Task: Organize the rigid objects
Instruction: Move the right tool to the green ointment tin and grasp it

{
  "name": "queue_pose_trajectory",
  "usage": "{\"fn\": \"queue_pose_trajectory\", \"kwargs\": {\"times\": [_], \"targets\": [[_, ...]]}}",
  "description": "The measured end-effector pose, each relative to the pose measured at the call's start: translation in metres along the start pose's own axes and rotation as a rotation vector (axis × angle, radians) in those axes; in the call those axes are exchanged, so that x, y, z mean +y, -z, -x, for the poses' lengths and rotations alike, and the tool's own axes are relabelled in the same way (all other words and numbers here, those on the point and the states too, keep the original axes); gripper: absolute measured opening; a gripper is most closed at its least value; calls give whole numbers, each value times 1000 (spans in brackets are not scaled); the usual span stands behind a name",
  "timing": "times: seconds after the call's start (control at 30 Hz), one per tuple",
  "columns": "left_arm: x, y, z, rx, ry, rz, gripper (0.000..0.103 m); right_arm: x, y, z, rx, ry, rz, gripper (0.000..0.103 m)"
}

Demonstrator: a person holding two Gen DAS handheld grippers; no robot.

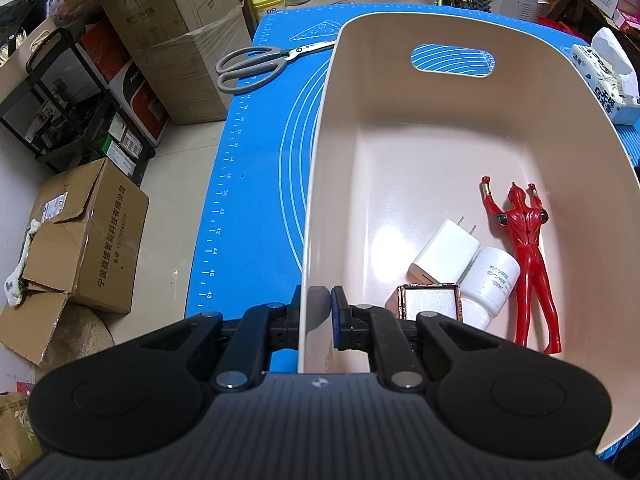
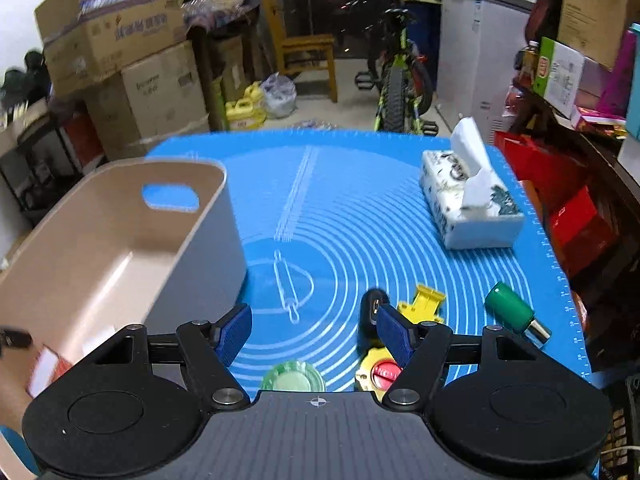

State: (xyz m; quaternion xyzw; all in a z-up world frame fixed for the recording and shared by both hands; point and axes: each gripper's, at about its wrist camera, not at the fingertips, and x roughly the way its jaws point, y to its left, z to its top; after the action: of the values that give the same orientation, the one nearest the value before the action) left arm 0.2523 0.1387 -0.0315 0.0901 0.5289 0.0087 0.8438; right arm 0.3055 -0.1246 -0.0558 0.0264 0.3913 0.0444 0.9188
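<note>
— What is the left claw [image 1: 316, 316] doing at the near edge of the counter?

— It is clamped on the near wall of the pink bin [image 1: 320, 184], one finger outside, one inside, reaching level and straight ahead. Just beyond it, inside the bin, lie a small framed mirror [image 1: 430, 302], a white bottle [image 1: 494, 284] on its side with its long axis running near-left to far-right, a white charger [image 1: 444, 250] with prongs pointing to the far end, and a red toy figure [image 1: 528, 256] stretched lengthwise along the right wall, arms raised toward the far end.

— And the right claw [image 2: 316, 330]?

— It hangs spread wide and empty above the blue mat [image 2: 360, 208], to the right of the bin. Beneath it sit a green glass cup [image 2: 292, 380] and a yellow tape measure [image 2: 378, 368]; just past its right finger are a black object [image 2: 370, 304] and a yellow clip [image 2: 424, 300]. A green cylinder [image 2: 514, 312] lies on its side to the right, metal end toward the camera.

— Farther out?

— A tissue pack [image 2: 468, 208] at far right, and grey-handled scissors [image 1: 256, 64] left of the bin, blades pointing right.
</note>
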Motion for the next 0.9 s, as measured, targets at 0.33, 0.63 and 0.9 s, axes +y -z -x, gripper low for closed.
{"fn": "queue_pose_trajectory", "kwargs": {"times": [0.33, 0.63, 0.9], "targets": [[0, 0, 0, 0, 0, -1, 14, 5, 20, -25, 81, -13, 104, 75], [0, 0, 0, 0, 0, 0, 14, 12, 28, -37, 108, -74, 164, 73], [0, 0, 0, 0, 0, 0, 14, 12, 36, -51, 164, -88, 163, 68]]}}
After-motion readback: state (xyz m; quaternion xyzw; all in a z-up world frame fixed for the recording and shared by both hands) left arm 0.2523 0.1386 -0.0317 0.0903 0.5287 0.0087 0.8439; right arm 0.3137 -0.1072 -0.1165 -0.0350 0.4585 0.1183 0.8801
